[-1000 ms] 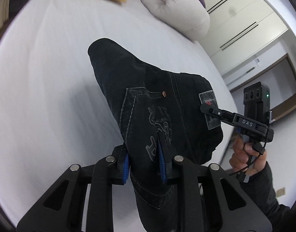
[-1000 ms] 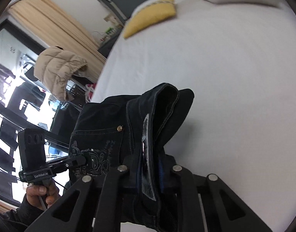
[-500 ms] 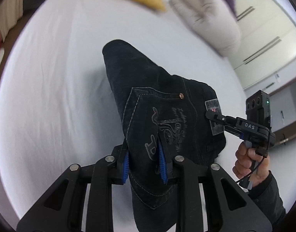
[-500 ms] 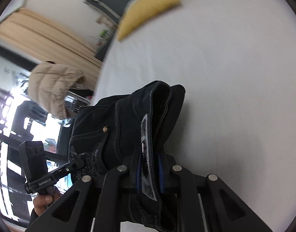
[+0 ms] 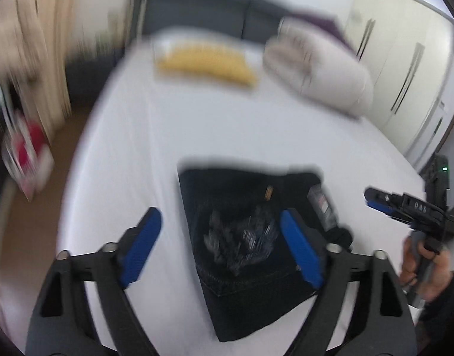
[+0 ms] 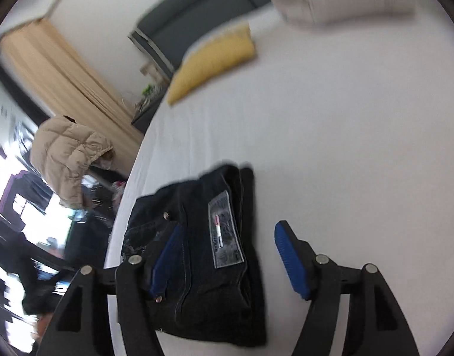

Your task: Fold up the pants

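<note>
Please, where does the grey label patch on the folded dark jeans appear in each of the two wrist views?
Left wrist view: the label patch lies right of centre, on the right edge of the jeans, blurred.
Right wrist view: the label patch lies at lower centre, on top of the jeans.
Shared landmark: the yellow cushion on the white bed.

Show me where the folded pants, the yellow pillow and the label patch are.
folded pants [image 5: 250, 296], left wrist view, lower denim panel.
yellow pillow [image 6: 212, 65], right wrist view, middle of cover.
label patch [image 6: 225, 231], right wrist view, patch centre.
</note>
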`<control>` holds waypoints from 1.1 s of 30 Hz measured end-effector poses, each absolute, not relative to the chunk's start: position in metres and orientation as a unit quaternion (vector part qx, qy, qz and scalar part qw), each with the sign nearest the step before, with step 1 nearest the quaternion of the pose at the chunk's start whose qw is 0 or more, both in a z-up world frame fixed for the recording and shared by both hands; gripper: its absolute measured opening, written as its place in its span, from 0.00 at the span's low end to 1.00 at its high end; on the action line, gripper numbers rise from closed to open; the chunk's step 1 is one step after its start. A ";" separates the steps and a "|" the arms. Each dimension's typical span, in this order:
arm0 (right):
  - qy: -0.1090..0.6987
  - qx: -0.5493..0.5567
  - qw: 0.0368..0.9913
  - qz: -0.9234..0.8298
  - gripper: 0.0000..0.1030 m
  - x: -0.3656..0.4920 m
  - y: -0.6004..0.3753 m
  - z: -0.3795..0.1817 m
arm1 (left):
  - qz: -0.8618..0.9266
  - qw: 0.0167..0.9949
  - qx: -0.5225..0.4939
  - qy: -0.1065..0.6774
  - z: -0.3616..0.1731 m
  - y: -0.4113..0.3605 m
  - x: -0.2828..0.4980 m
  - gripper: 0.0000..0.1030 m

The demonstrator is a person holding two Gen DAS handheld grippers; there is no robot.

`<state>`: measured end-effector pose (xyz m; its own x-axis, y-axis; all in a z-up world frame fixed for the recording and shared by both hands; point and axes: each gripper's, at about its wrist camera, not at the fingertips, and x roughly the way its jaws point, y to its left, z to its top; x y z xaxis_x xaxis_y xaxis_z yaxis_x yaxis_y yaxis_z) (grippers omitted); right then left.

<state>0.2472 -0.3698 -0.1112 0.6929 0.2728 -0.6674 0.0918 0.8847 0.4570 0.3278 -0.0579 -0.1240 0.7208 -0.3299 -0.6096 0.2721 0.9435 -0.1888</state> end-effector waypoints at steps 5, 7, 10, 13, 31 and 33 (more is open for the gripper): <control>0.256 0.134 0.957 0.004 0.98 0.173 -0.340 -0.024 | -0.108 0.975 0.019 0.194 -0.033 -0.069 0.232 1.00; 0.184 0.107 0.977 -0.002 1.00 0.141 -0.327 0.010 | -0.081 0.983 0.040 0.159 -0.009 -0.077 0.199 1.00; 0.104 0.055 0.993 -0.018 1.00 0.097 -0.310 0.055 | -0.041 0.991 0.069 0.105 0.018 -0.079 0.145 1.00; 0.052 0.021 0.997 -0.051 1.00 0.058 -0.301 0.095 | -0.005 0.994 0.075 0.085 0.043 -0.077 0.111 1.00; 0.137 0.038 0.986 -0.084 1.00 -0.009 -0.266 0.136 | -0.024 0.963 -0.005 0.268 0.068 -0.045 0.029 1.00; 0.186 0.051 0.977 -0.094 1.00 -0.001 -0.268 0.117 | -0.024 0.955 -0.010 0.294 0.050 -0.046 0.035 1.00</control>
